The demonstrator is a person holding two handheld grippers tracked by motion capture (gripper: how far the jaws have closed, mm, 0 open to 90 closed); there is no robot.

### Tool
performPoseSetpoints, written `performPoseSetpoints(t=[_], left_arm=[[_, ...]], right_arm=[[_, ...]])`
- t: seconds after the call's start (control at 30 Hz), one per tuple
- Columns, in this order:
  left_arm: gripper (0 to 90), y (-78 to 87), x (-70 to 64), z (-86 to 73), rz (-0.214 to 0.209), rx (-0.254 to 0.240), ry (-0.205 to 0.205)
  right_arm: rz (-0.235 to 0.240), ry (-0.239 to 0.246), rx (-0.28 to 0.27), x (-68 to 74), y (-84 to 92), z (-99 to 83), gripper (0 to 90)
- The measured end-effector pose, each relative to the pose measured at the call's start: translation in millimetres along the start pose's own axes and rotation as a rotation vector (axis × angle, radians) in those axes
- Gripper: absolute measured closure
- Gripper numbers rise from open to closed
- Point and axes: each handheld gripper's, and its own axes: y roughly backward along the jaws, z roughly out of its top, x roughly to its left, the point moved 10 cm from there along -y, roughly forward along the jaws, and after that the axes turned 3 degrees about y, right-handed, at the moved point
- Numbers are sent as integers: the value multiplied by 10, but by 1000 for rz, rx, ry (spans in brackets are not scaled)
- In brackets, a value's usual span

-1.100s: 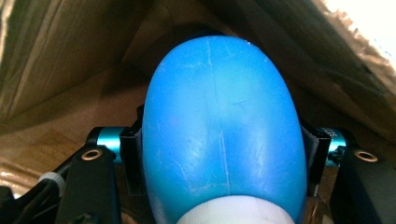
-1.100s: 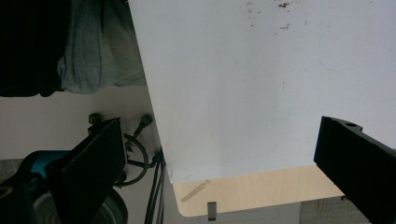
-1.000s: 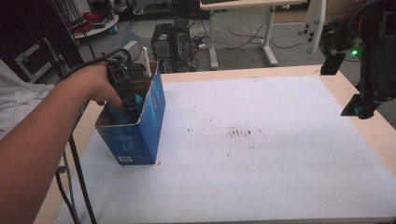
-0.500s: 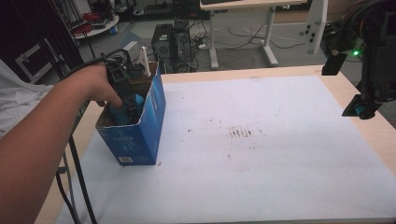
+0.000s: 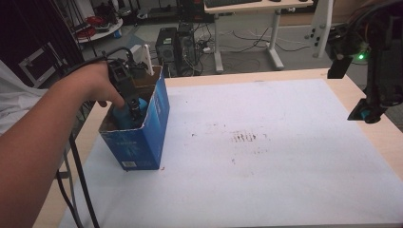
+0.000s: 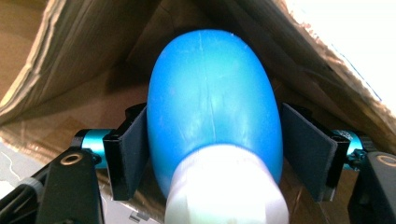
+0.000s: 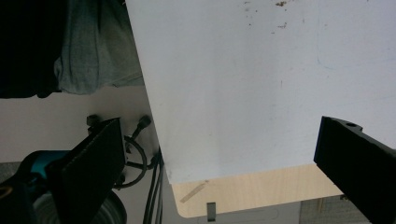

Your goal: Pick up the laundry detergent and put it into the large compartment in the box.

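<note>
1. Step in hand, as I judge it: letting go of a blue bottle [image 6: 212,107] inside the blue cardboard box [image 5: 142,137] at the left of the table [image 5: 294,156]. The left gripper [image 5: 134,105] reaches down into the box's open top.

2. Left gripper state: the jaws have just been opening. In the left gripper view the bottle sits between them; the left pad [image 6: 133,156] lies against or just beside the bottle's flank, the right pad [image 6: 303,149] stands a little apart from it. I read this as released, not clamped.

3. Bottle's place: inside the box, down between its brown inner walls [image 6: 84,60], which meet in a fold just behind the bottle.

4. Bottle's pointing: its long axis runs along the gripper's own line of sight, so down into the box. The white cap end [image 6: 229,186] faces the gripper, towards the box's opening; the rounded blue base points at the box's bottom. Whether it rests on the bottom I cannot tell.

5. Right gripper [image 5: 368,111]: held near the table's right edge, well apart from the box, jaws spread wide with nothing between them.

6. Next move, a judgement: widen the left jaws a touch more so both pads clear the bottle, then lift straight out of the box without snagging the cap or the box's rim [image 5: 151,102].
</note>
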Motion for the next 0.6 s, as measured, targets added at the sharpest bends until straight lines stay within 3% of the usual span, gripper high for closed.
performPoseSetpoints(t=[0.6], left_arm=[[185, 411, -36, -45, 37, -24, -8]], right_arm=[[-2, 9, 6, -4, 2, 17, 14]])
